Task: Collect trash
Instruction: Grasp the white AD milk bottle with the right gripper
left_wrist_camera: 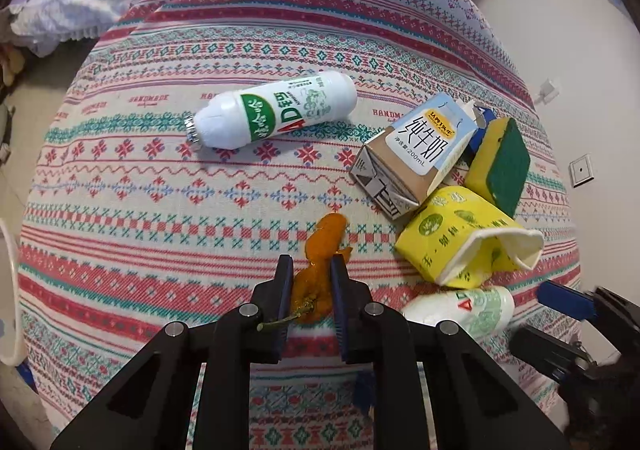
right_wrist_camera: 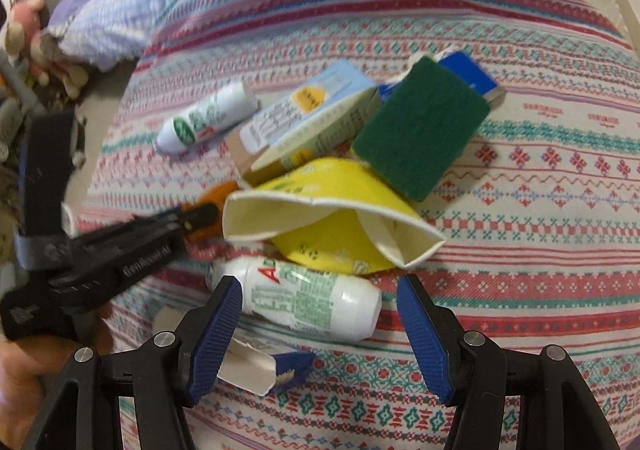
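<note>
Left tool (left_wrist_camera: 311, 264) clamps the orange peel (left_wrist_camera: 320, 250); right tool (right_wrist_camera: 320, 298) gapes around a white bottle (right_wrist_camera: 312, 300).

left gripper (left_wrist_camera: 311, 262) nearly closed, right gripper (right_wrist_camera: 319, 286) wide apart

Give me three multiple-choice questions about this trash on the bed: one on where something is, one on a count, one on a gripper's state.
1. Where is the orange peel?
A. between the left gripper's fingers
B. on the sponge
C. inside the cup

2. How many white drink bottles are there?
A. one
B. two
C. four

3. The right gripper is:
A. shut on the cup
B. open
C. out of view

Answers: 1 A, the left gripper straddles the peel. 2 B, one bottle lies apart, another by the yellow cup. 3 B, its jaws stand wide around the near bottle.
</note>
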Tool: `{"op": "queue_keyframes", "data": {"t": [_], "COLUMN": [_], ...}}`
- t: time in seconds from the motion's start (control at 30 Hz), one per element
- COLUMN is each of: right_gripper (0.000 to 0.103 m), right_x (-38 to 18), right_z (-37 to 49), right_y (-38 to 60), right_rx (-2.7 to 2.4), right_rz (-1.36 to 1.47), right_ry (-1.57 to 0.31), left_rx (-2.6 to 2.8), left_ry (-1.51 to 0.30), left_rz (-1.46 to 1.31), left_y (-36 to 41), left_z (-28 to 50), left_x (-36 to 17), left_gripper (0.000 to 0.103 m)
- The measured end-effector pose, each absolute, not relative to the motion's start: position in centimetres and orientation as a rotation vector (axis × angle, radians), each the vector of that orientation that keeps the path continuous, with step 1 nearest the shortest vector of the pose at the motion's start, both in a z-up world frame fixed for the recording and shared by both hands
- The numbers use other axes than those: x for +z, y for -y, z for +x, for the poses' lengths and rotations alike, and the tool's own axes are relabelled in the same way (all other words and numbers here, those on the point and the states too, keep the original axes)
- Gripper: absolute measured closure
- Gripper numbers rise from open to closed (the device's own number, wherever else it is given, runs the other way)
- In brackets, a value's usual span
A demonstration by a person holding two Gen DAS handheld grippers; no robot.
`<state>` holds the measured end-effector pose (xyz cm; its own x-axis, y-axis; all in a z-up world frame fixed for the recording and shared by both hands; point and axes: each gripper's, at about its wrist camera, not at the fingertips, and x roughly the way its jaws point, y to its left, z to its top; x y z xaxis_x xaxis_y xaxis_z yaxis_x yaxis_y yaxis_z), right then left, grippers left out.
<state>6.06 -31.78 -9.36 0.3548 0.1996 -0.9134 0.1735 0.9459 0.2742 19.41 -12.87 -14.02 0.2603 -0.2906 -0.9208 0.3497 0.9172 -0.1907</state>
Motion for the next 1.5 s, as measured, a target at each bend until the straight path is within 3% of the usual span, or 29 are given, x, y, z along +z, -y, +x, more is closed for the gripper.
{"op": "queue_keyframes", "data": {"t": [0.7, 0.73, 0.83, 0.9, 1.5], "right_gripper": [0.034, 0.036, 0.054, 0.058, 0.058], "right_x": [-14.5, -14.5, -14.4, -14.3, -15.9], "right_z": [9.0, 9.1, 9.1, 9.0, 11.0], "right_y": [28.2, 27.8, 27.0, 26.8, 24.5], "right_rx": [0.115, 0.127, 0.166, 0.170, 0.196], "right_rz": [0.154, 0.147, 0.149, 0.146, 0.225], "right_ry": [-1.338, -1.338, -1.332, -1.327, -1.313], "left_rx": [-0.427, -0.427, -0.425, -0.425, -0.398], "left_ry": [-1.209, -1.210, -1.216, -1.215, -1.208], "left_rz": [-0.058, -0.063, -0.071, -0.074, -0.092], "left_y": [3.8, 3.6, 3.2, 3.0, 1.1], "left_z": [18.1, 18.1, 17.9, 17.9, 17.6], "left_x": [-9.3, -9.3, -9.3, -9.2, -9.0], "left_gripper": [0.084, 0.084, 0.084, 0.084, 0.084]}}
